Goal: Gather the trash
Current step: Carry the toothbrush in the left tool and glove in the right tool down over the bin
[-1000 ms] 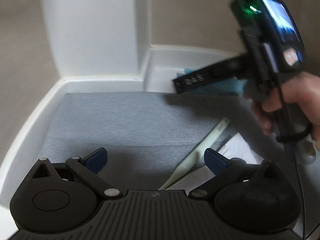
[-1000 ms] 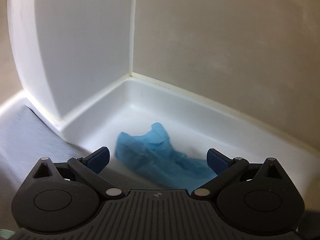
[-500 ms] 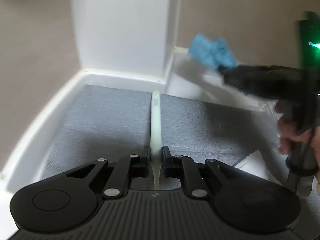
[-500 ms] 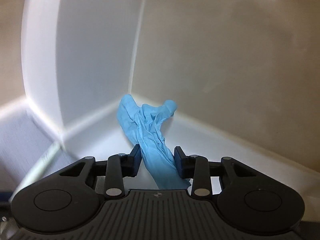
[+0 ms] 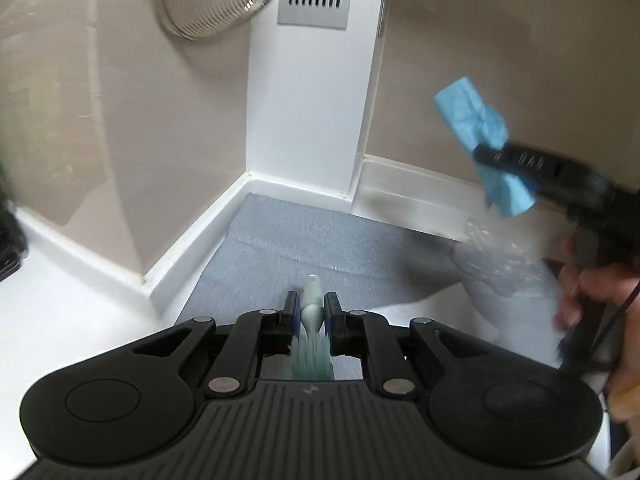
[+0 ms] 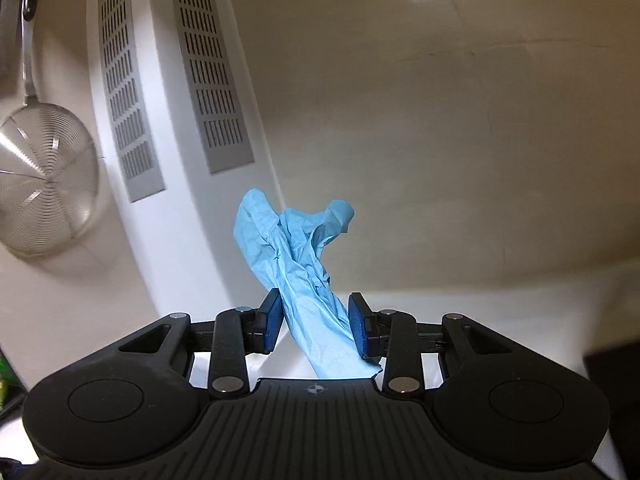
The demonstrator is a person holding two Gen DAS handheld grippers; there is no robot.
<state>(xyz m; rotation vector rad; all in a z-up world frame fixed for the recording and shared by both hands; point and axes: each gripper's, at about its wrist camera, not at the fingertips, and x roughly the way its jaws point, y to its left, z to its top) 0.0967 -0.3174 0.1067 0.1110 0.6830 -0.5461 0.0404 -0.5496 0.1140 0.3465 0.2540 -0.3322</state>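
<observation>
My left gripper is shut on a pale green toothbrush. Its handle end pokes forward between the pads and its bristles lie back toward the gripper body, above the grey mat. My right gripper is shut on a crumpled blue glove, which sticks up in front of the white corner wall. In the left wrist view the same blue glove hangs in the air at the right, pinched by the right gripper's black fingers, with a person's hand on the handle.
A wire strainer hangs on the wall at the left, beside grey vent grilles on the white pillar. Crumpled clear plastic and a white sheet lie at the mat's right. The white counter runs off to the left.
Both grippers went from open to shut, the left on the toothbrush and the right on the blue glove. Both then lifted off the surface, and the views tilted up the wall.
</observation>
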